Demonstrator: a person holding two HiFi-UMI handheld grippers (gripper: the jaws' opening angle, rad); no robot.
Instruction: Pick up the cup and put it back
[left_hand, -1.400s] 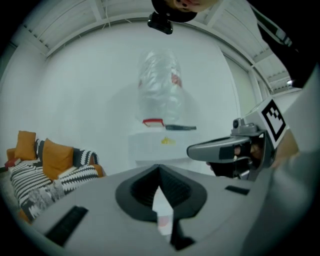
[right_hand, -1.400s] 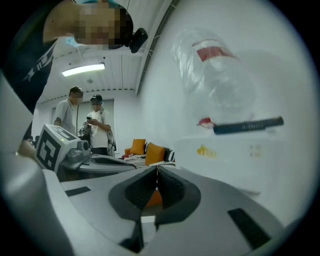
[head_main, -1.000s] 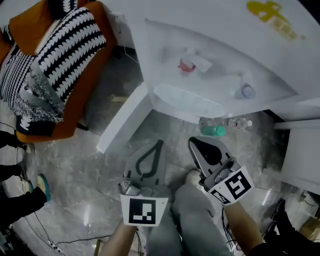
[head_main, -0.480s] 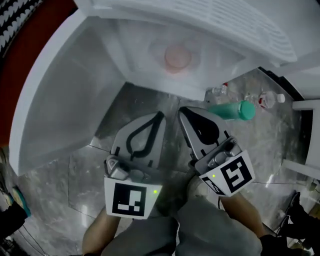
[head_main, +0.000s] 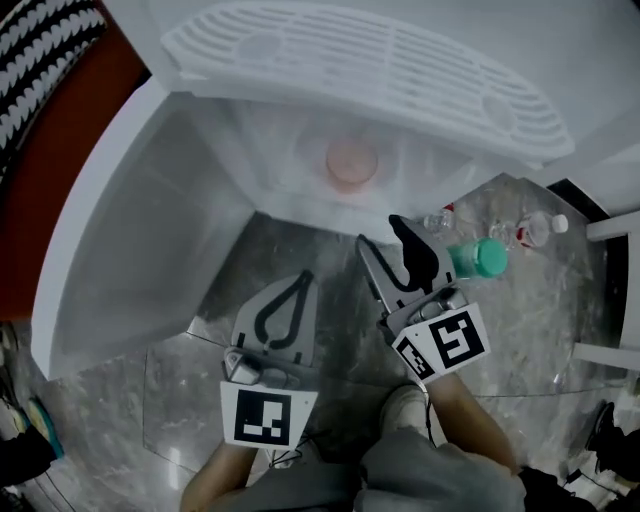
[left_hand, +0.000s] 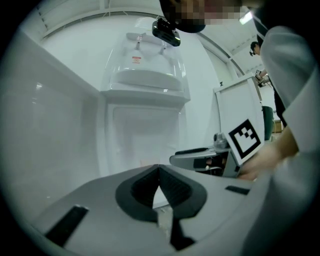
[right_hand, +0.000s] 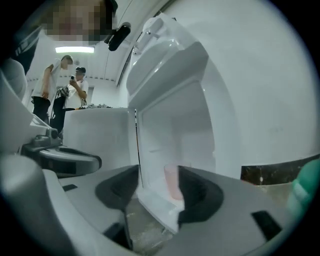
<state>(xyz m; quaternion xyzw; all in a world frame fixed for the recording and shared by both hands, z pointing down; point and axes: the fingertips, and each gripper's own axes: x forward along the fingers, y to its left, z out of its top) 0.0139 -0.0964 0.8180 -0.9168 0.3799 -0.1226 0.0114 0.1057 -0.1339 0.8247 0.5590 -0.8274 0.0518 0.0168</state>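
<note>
Orange-red chair upholstery (head_main: 50, 170) with a black-and-white striped cushion (head_main: 40, 45) sits far to the left of both sets of jaws. Next comes our left gripper (head_main: 299, 278), low over the grey marbled floor (head_main: 120, 400). Its jaws are clenched tip to tip with nothing between them, and they point at the open white plastic cabinet (head_main: 120, 240) ahead. Deep inside that cabinet, ahead of and between the two sets of jaws, the pale pink cup (head_main: 352, 162) stands upright under a white slotted grille (head_main: 400, 70). Our right gripper (head_main: 381, 236) is just to the right of the left one and slightly further forward. Its jaws have just been opening and now stand released, part-way apart. In the right gripper view, the cabinet's front edge and the pink cup beyond it show in the gap, and neither pad touches either. To the right of the right jaws, a green bottle (head_main: 478, 258) and clear plastic bottles (head_main: 535, 228) lie on the floor.
</note>
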